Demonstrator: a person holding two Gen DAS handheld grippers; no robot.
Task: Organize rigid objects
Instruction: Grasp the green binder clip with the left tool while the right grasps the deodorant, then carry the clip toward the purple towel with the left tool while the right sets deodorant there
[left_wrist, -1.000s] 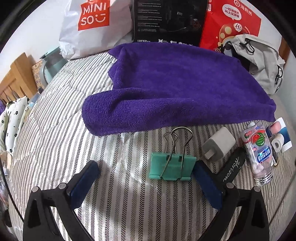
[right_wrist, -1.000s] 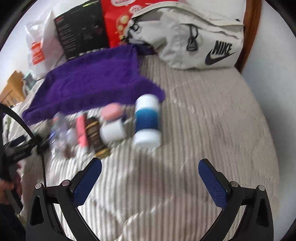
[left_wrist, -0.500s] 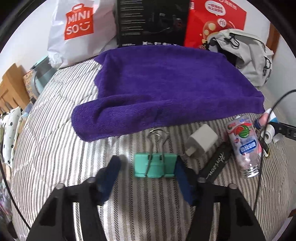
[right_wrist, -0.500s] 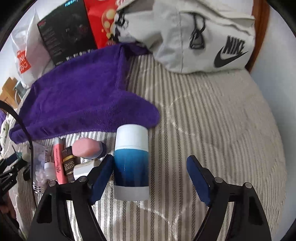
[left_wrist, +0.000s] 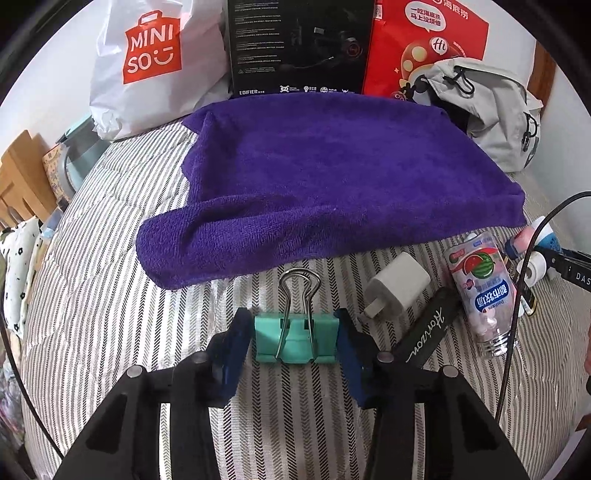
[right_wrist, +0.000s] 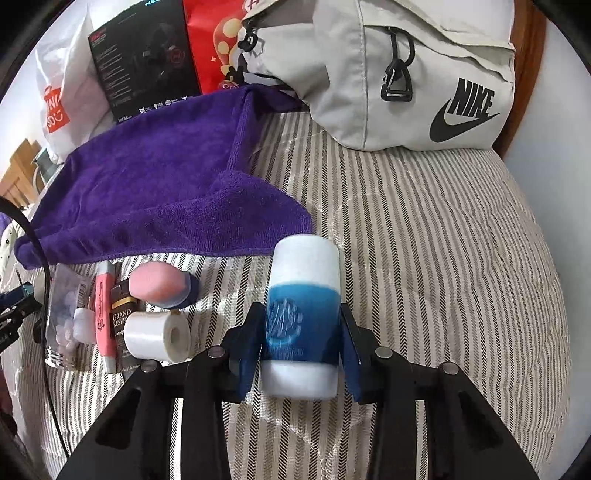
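Both sets of jaws have squeezed in since a second ago — the left gripper (left_wrist: 295, 339) now pinches the mint-green binder clip (left_wrist: 296, 338) by its flat metal sides, wire handles looping toward the purple towel (left_wrist: 314, 177). That fuzzy towel is our landmark: the clip sits just in front of its rolled edge on the striped bedspread (left_wrist: 110, 295). Right gripper (right_wrist: 301, 336) clamps the smooth blue-and-white cylinder (right_wrist: 301, 317), lying off the towel's near right corner. A boxy white charger plug (left_wrist: 397, 290) and clear plastic bottle (left_wrist: 482, 291) lie beside the clip — a soft pink sponge (right_wrist: 159, 282) and glossy tape roll (right_wrist: 157, 336) left of the cylinder.
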